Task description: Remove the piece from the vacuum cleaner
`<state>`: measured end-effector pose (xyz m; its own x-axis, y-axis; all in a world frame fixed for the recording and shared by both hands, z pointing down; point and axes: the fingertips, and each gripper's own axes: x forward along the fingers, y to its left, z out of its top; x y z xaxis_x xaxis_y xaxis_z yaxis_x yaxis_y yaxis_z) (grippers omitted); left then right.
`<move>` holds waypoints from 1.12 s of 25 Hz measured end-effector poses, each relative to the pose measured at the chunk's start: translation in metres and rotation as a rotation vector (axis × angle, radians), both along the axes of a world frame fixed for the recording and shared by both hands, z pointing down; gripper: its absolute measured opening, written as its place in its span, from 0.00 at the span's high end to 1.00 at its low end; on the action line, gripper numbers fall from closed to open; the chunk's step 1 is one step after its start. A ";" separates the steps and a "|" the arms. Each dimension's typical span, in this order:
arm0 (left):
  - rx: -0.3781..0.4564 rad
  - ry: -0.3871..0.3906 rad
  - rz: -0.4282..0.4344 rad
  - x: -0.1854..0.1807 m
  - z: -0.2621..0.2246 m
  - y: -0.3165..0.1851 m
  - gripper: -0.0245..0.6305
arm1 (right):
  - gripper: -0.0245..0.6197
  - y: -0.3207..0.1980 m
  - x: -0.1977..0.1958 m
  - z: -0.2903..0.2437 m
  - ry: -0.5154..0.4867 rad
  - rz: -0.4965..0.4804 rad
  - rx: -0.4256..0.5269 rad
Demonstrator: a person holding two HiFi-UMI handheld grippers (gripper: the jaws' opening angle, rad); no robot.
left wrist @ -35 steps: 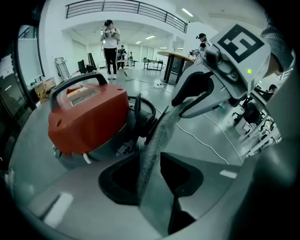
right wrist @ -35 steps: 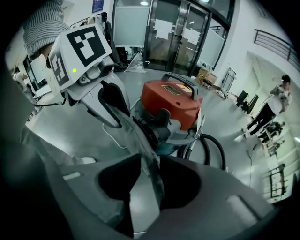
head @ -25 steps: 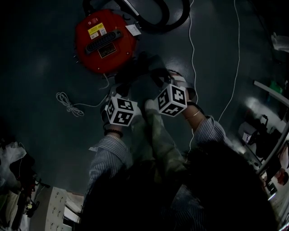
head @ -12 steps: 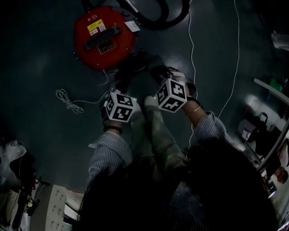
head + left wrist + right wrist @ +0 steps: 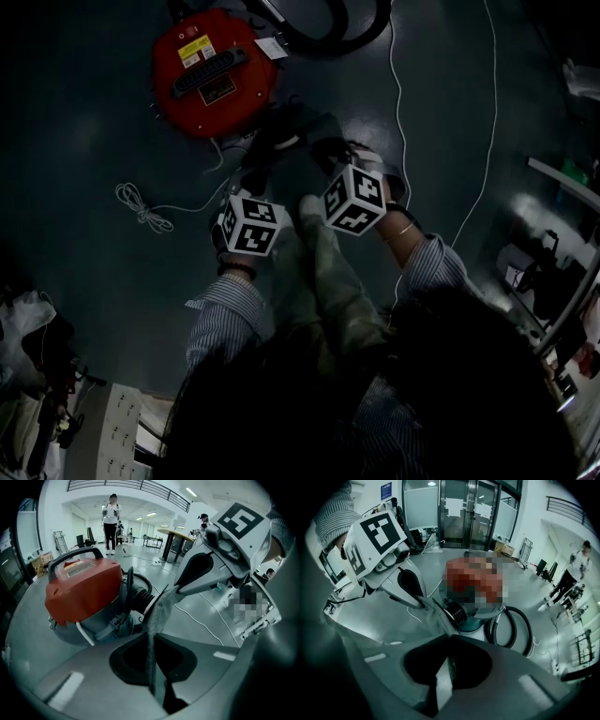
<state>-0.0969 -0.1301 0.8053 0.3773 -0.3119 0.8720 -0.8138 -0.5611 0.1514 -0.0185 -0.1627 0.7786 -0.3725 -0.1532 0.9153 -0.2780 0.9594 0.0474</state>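
The vacuum cleaner (image 5: 211,80) has a red lid (image 5: 84,588) with a black handle, and it stands on the dark floor. A black hose (image 5: 328,37) loops behind it. A thin grey cloth piece (image 5: 159,611) stretches from beside the hose socket between both grippers. My left gripper (image 5: 152,637) is shut on one edge of it. My right gripper (image 5: 446,639) is shut on another edge of the cloth (image 5: 431,609). Both pairs of jaws have just been closing with the cloth between them. In the head view the left gripper (image 5: 255,178) and right gripper (image 5: 328,155) sit side by side just below the vacuum.
A white cable (image 5: 401,112) runs down the floor on the right, and a coiled white cord (image 5: 141,211) lies at the left. My trouser leg (image 5: 328,281) is right under the grippers. A person (image 5: 111,522) stands far off near a round table (image 5: 176,534).
Both grippers stay in nearly the same spot, side by side. The vacuum sits slightly higher in the head view than a second ago.
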 end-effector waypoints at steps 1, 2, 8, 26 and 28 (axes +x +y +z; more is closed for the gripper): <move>0.003 -0.002 -0.004 0.000 0.000 0.000 0.93 | 0.93 0.000 0.000 0.000 -0.003 0.008 0.003; 0.003 -0.003 -0.008 0.000 0.000 0.000 0.93 | 0.93 0.001 0.000 0.000 -0.008 0.018 0.003; 0.013 -0.009 -0.021 0.002 -0.001 0.004 0.93 | 0.93 0.006 0.002 -0.001 -0.020 0.044 0.006; 0.014 -0.025 -0.025 0.005 -0.003 0.009 0.94 | 0.93 0.013 0.006 -0.002 -0.025 0.052 0.001; 0.013 -0.025 -0.024 0.005 -0.003 0.009 0.94 | 0.93 0.014 0.006 -0.002 -0.027 0.058 -0.002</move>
<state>-0.0922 -0.1207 0.8020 0.3475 -0.3323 0.8768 -0.8305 -0.5431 0.1232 -0.0121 -0.1490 0.7763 -0.3874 -0.1738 0.9054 -0.3344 0.9417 0.0376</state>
